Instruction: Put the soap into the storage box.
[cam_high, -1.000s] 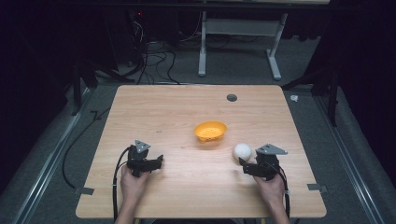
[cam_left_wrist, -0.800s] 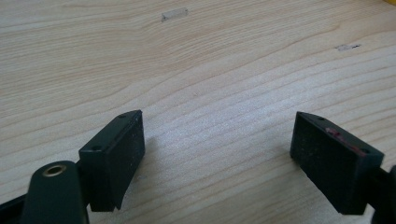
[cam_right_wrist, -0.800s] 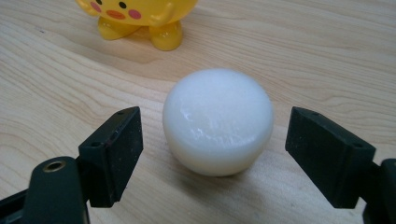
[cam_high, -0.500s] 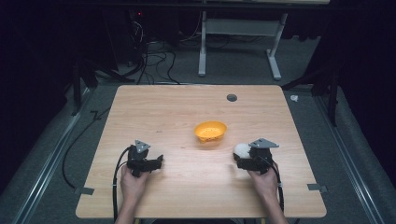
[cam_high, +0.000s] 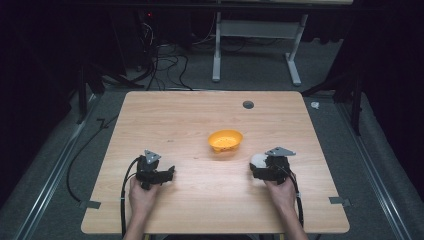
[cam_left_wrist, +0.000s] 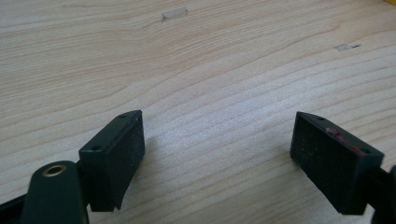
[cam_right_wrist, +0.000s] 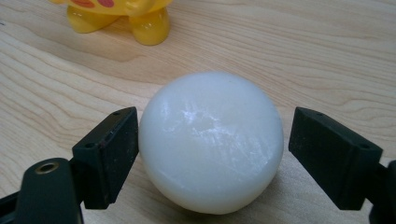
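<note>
A white ball (cam_high: 258, 160) rests on the wooden table (cam_high: 190, 125), to the right of an orange-yellow bowl (cam_high: 225, 140). My right gripper (cam_high: 256, 171) is open around the ball. In the right gripper view the ball (cam_right_wrist: 211, 140) sits between the jaws of the right gripper (cam_right_wrist: 215, 116); the left jaw is against it or nearly so, and the right jaw stands a little apart. The bowl's yellow base (cam_right_wrist: 121, 14) shows just beyond. My left gripper (cam_high: 169, 173) lies open at the front left, and in its own view the left gripper (cam_left_wrist: 219, 121) has bare wood between its jaws.
A dark round grommet hole (cam_high: 248, 104) sits near the table's far edge. Tape strips (cam_high: 340, 201) mark the front corners. Cables (cam_high: 165, 65) and a white desk frame (cam_high: 255, 45) lie on the floor behind the table.
My right gripper has moved left up to the white ball, which now sits between its jaws. The left gripper has not moved.
</note>
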